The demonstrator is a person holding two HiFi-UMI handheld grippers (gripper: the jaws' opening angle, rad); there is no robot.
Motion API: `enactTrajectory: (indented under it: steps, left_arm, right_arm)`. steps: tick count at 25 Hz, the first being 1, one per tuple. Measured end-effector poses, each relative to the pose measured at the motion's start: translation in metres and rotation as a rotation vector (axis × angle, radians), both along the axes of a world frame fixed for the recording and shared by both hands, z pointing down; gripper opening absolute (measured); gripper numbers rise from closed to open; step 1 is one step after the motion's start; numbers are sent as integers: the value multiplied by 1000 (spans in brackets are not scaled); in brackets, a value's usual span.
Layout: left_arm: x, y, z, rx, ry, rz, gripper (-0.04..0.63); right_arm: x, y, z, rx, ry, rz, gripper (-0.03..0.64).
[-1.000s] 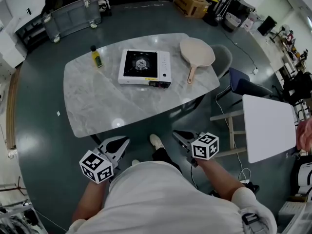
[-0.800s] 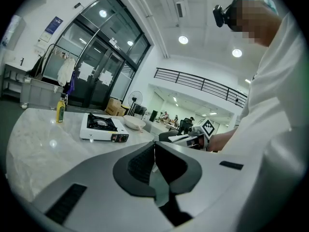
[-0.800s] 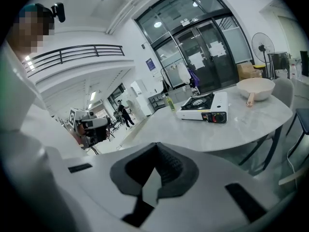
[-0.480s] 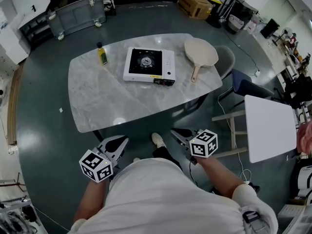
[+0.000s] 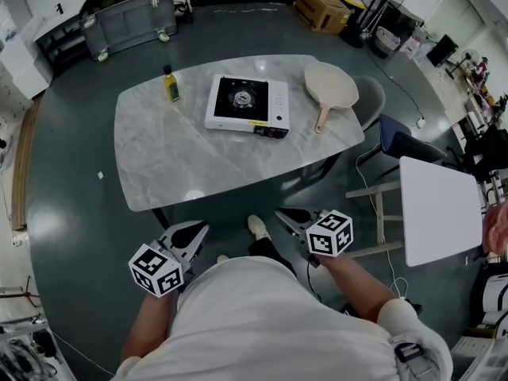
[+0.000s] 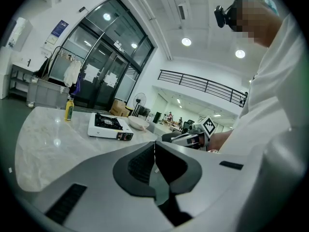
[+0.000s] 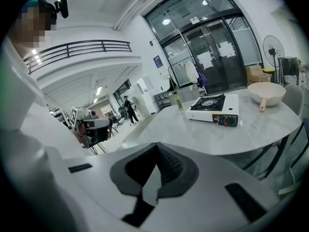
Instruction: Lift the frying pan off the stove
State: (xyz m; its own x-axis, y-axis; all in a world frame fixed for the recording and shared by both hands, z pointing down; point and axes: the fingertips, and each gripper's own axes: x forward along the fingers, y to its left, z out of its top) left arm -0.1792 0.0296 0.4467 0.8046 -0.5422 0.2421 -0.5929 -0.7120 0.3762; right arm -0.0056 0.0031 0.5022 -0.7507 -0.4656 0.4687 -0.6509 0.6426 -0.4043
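Short of the table [image 5: 182, 157], both pairs of jaws pressed together on nothing.

Holds left gripper [image 5: 194, 228] and right gripper [image 5: 282, 213] low and close to the body, off the table's near edge and well apart from everything on it; in each gripper view the jaws meet tip to tip with nothing between them. Shows the pan [image 5: 331, 86] lying on the table toward the far right corner, just beside the stove [image 5: 248, 105] rather than on it, handle pointing at the near edge. Places the stove near the middle of the far edge, knob side facing the near edge. Leaves a bottle [image 5: 170, 84] upright toward the far left corner.
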Motion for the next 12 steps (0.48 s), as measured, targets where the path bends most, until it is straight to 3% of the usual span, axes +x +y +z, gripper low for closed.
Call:
enactTrajectory:
  steps: [12]
  left_arm:
    - [6,8,4,-8,6,16,20]
  right_arm:
    - [0,11,4,-3,14,-13,5]
